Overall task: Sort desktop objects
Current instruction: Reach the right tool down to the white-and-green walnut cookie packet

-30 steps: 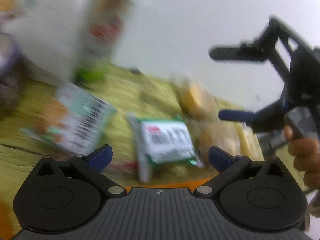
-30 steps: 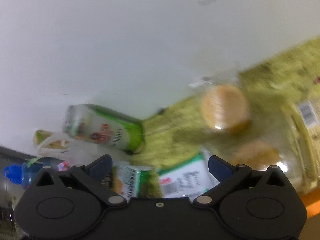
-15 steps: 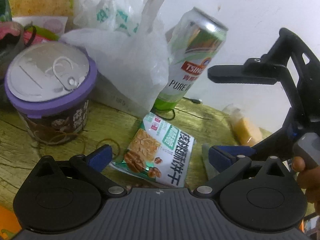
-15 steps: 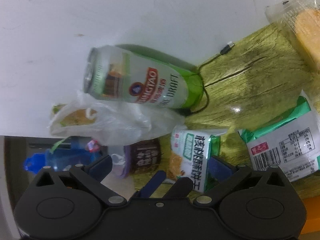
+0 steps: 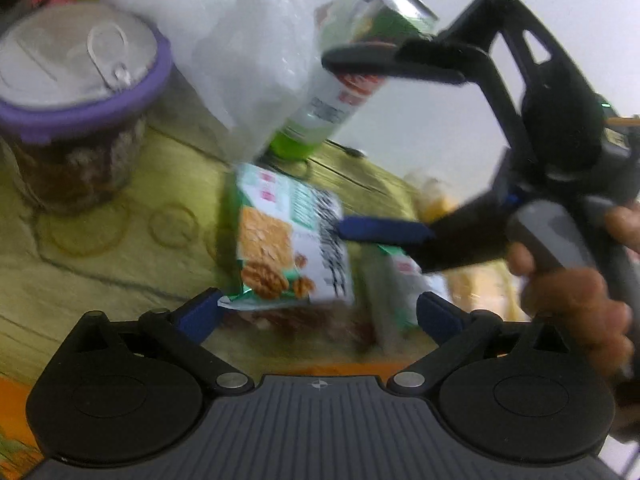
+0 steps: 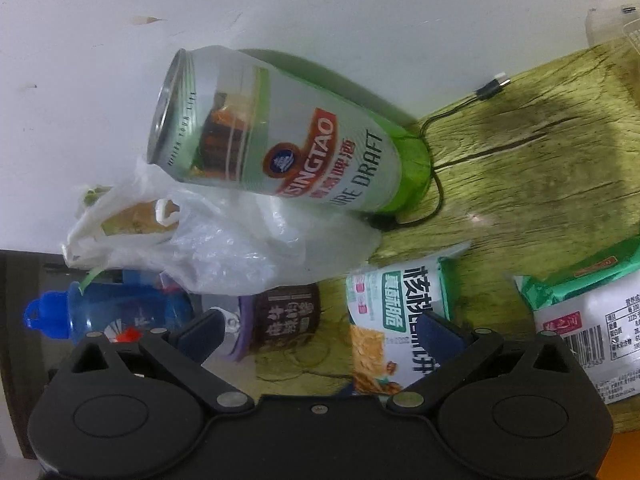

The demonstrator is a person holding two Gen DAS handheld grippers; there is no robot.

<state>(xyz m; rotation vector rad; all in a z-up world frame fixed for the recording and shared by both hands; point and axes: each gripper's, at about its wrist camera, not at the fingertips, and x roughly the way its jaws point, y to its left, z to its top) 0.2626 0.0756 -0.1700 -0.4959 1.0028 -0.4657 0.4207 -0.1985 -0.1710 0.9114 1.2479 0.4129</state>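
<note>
- Left wrist view: the left gripper (image 5: 318,314) stands wide open with nothing between its blue pads. Dead ahead at 12 o'clock lies the walnut biscuit packet (image 5: 290,240) flat on the green wooden desk (image 5: 100,280), its near edge just beside the left pad.
- At 10 o'clock stands the purple-rimmed tin (image 5: 76,96), pull-tab lid on; a white plastic bag (image 5: 240,60) sits at 12, touching the green beer can (image 5: 344,84) behind it.
- At 2 o'clock the right gripper (image 5: 352,144), held by a hand (image 5: 576,280), is spread wide and holds nothing, one finger in front of the can, the other above the packet.
- Right wrist view, rolled sideways: the right gripper is open and empty. The beer can fills 12 o'clock, a black cable (image 6: 436,200) curling round its base. The biscuit packet is at 1 o'clock, partly behind the right pad; a second green-and-white packet (image 6: 592,320) is at 3; a blue bottle (image 6: 108,312) is at 9.
- Progress, as I judge it: everything lies mixed, nothing held, so the sorting is barely begun; all items remain to be sorted.
</note>
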